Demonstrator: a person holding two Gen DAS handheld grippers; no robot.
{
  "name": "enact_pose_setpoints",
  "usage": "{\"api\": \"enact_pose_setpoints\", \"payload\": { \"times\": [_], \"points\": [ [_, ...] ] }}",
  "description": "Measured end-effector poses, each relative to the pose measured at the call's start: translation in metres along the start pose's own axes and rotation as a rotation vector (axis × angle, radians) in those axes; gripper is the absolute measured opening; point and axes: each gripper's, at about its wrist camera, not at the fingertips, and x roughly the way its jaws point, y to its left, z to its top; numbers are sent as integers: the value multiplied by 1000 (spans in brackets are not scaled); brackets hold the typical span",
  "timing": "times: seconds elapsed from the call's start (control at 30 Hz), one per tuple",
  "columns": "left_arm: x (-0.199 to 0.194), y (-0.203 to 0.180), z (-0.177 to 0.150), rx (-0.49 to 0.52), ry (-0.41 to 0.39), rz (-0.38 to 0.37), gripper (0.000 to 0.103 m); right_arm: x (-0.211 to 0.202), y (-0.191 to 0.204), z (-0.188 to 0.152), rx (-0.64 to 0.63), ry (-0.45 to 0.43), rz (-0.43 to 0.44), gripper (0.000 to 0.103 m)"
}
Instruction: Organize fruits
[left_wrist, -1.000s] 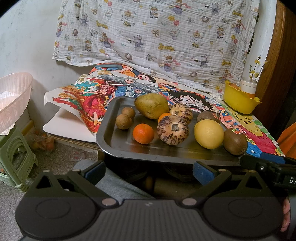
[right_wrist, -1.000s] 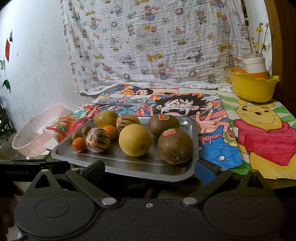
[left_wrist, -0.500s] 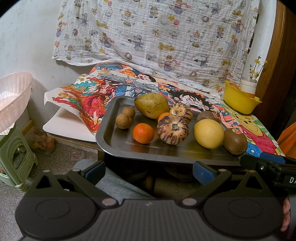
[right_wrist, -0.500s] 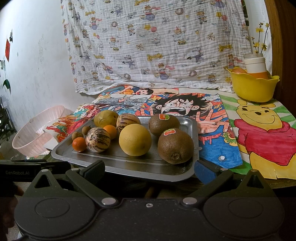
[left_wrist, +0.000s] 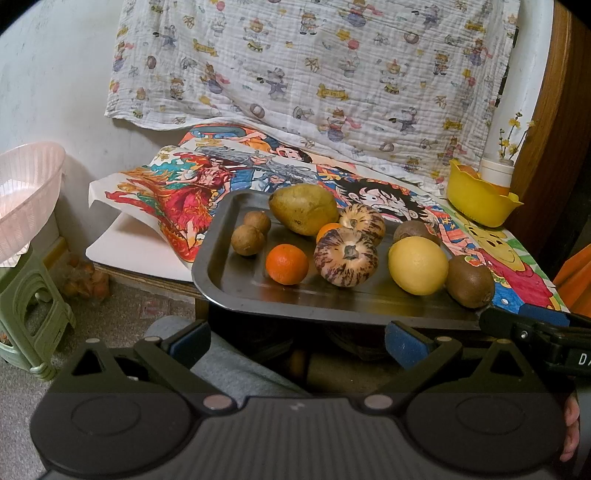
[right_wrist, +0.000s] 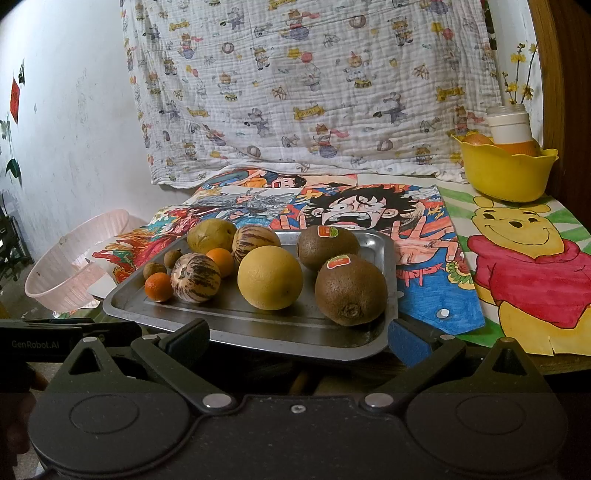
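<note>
A: Where's the fruit?
B: All on the grey metal baking tray (left_wrist: 236, 291) at the table's near edge, within easy reach.
A: Jaws?
B: Both grippers' jaws gape, empty, short of it.

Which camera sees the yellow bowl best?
The right wrist view: the yellow bowl looks big there, whole rim showing, with things inside. In the left wrist view it is smaller, off near the edge.
</note>
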Motion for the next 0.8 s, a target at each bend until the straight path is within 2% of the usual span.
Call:
{"api": "enact_pose_setpoints", "payload": {
  "times": [0.8],
  "points": [
    [-3,3,-3,-59,-6,-9,102,0,0,0,4,2,3,102]
  ]
}}
